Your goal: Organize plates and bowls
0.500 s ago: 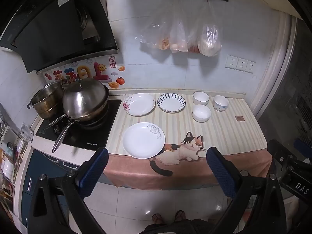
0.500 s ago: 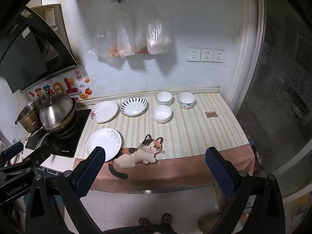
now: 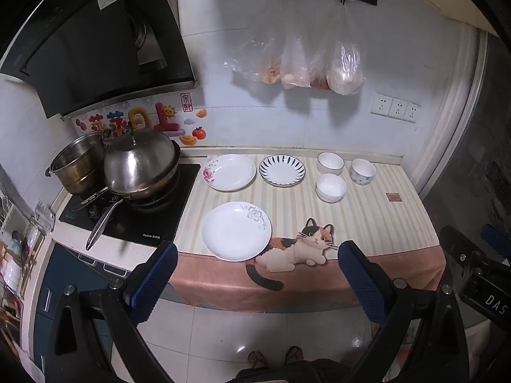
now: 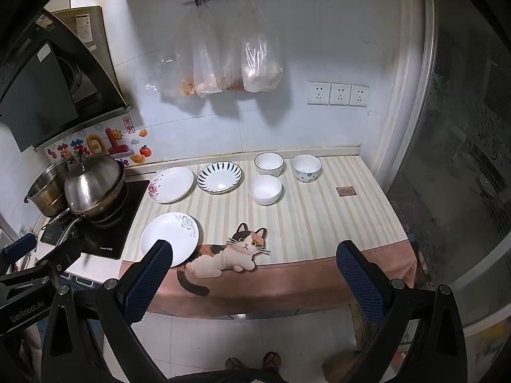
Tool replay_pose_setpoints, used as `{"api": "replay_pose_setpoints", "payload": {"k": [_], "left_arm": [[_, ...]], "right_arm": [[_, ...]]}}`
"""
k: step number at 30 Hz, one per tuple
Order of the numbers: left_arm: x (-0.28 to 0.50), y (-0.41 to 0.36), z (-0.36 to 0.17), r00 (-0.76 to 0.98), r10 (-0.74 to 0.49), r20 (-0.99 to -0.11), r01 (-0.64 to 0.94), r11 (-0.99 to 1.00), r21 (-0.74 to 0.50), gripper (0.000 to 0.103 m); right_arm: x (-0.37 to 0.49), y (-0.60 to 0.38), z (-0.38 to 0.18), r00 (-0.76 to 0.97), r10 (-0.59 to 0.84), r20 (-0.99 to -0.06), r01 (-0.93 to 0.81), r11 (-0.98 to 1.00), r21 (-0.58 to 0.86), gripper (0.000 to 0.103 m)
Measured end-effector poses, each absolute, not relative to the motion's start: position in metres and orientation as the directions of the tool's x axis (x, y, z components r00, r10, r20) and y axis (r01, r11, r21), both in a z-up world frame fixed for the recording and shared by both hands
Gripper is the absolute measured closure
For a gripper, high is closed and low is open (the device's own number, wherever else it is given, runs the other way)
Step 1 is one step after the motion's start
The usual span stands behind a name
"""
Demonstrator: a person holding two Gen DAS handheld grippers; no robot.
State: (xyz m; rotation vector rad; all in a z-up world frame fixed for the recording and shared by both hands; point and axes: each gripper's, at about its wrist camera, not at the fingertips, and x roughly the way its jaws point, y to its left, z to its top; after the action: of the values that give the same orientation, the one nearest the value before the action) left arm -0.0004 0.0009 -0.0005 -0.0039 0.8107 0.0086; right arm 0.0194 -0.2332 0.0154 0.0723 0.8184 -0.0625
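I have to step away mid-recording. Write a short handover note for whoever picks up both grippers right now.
Left hand-held gripper: open, empty, held back from the counter.
Right hand-held gripper: open, empty, also short of the counter.
Plates: grey-flower plate near the front edge; pink-flower plate and blue-striped plate side by side at the back.
Bowls: two white bowls and a blue-dotted bowl, right of the plates, all separate.
Done: nothing stacked or grouped.
Left: everything.
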Motion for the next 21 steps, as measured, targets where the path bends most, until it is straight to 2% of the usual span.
{"api": "replay_pose_setpoints", "payload": {"k": [21], "left_arm": [[0.003, 0.005, 0.003, 0.697, 0.005, -0.717, -0.006, 1.0, 0.002, 0.0]], "right_arm": [[0.029, -0.219, 0.026, 0.688, -0.024, -0.726, 0.076, 0.996, 0.039, 0.0]]}}
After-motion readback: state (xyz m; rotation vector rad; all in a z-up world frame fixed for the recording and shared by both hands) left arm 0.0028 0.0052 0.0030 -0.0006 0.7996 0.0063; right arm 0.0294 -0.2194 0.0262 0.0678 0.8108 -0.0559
